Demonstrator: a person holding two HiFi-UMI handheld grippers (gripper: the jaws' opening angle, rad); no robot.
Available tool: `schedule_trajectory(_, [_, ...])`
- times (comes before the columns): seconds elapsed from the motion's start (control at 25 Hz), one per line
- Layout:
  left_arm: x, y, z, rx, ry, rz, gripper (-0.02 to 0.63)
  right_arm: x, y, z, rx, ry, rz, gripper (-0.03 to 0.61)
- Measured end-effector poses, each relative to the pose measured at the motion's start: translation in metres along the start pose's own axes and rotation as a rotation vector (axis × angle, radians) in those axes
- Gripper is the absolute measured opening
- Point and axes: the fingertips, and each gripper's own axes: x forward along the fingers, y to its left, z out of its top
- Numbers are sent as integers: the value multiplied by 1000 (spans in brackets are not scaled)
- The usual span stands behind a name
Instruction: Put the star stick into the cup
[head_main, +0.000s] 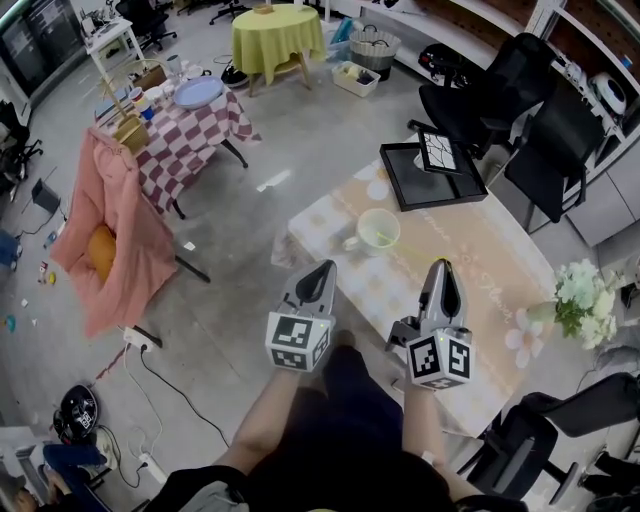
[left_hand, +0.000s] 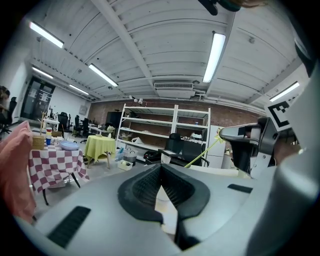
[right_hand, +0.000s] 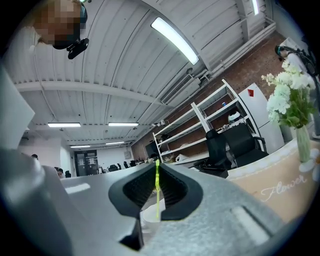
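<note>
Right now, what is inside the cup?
The cup looks empty except for the thin star stick crossing its mouth, held by the right gripper. Whether its tip is inside cannot be seen.

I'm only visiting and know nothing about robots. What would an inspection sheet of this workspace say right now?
Surface: table under a pale patterned cloth.
Job's things: cup upright on the table; star stick thin and green, held pointing towards the cup.
Clutter: black tray; flowers at the table's edge.
Grippers: left gripper shut, empty; right gripper shut on the star stick.
Cables: power strip and cords on the floor.
Surroundings: checkered table, yellow table, office chairs.
</note>
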Motion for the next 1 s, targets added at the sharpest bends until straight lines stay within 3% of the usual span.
schedule_trajectory(1.0, [63,13,-22,7,91,41,11,53,-43,-63,125,132,6,18])
